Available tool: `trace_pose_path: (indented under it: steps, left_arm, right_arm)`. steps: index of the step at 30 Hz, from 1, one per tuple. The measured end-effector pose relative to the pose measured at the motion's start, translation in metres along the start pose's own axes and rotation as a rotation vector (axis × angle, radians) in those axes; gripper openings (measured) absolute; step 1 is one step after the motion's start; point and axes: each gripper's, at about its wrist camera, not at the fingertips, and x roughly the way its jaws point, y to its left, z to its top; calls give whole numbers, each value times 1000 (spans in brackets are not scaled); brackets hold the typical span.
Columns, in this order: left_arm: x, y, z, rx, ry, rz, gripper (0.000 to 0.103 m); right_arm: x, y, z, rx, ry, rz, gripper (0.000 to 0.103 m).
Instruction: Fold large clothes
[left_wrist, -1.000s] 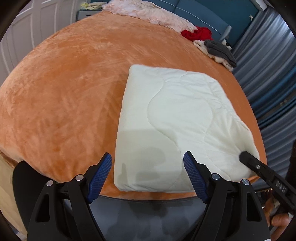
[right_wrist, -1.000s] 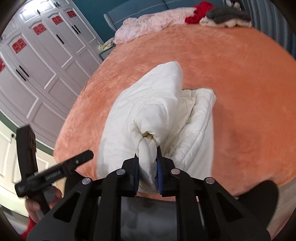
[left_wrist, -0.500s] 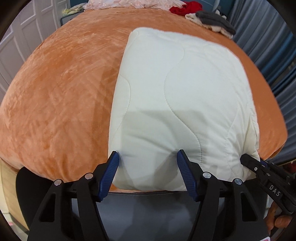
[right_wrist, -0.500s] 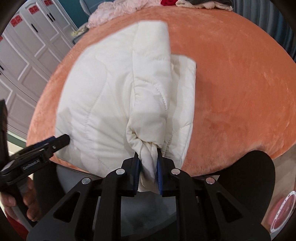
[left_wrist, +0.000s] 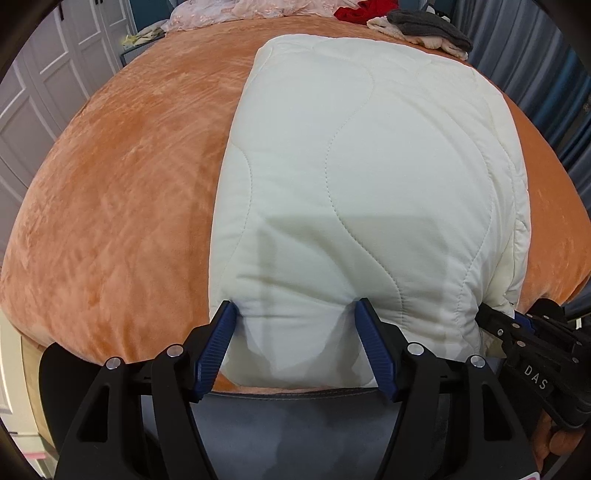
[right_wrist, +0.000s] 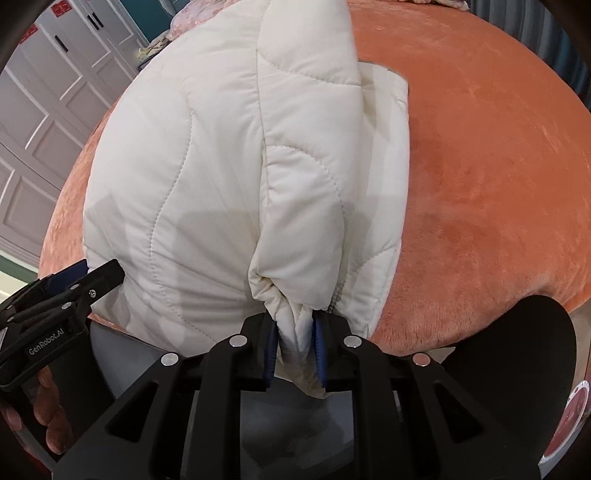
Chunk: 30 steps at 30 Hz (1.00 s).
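Observation:
A folded cream quilted jacket (left_wrist: 354, 192) lies on the orange plush bed (left_wrist: 122, 206), near its front edge. My left gripper (left_wrist: 295, 325) is open, its blue pads on either side of the jacket's near left corner. My right gripper (right_wrist: 293, 332) is shut on a bunched near right corner of the jacket (right_wrist: 229, 155). The right gripper also shows at the right edge of the left wrist view (left_wrist: 517, 332). The left gripper shows at the left edge of the right wrist view (right_wrist: 88, 277).
A pile of pink, red, grey and cream clothes (left_wrist: 399, 14) lies at the far edge of the bed. White panelled wardrobe doors (right_wrist: 44, 96) stand to the left. Blue-grey curtains (left_wrist: 554, 59) hang to the right.
Both grippers have moved forward and down to the jacket's near edge. The raised right side has come down onto the bed. The left gripper now straddles the near left corner.

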Motion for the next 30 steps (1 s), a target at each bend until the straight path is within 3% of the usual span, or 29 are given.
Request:
trace_pose_path:
  steps: [13, 16, 20, 23, 30]
  left_arm:
    - [3, -7, -4, 1, -49, 34, 67]
    - [-9, 3, -4, -29, -67, -16, 69]
    - [-36, 29, 6, -127, -83, -108, 68]
    - [-61, 45, 25, -164, -149, -118, 68]
    - [-78, 50, 96, -178, -234, -129, 68]
  right_arm:
    - [10, 17, 3, -19, -18, -7, 17]
    - [-8, 4, 0, 59, -39, 77, 22]
    - [-47, -7, 4, 139, -93, 160, 37]
    - [-76, -5, 20, 122, -178, 121, 53]
    - [-95, -1, 101, 183, -286, 166, 58]
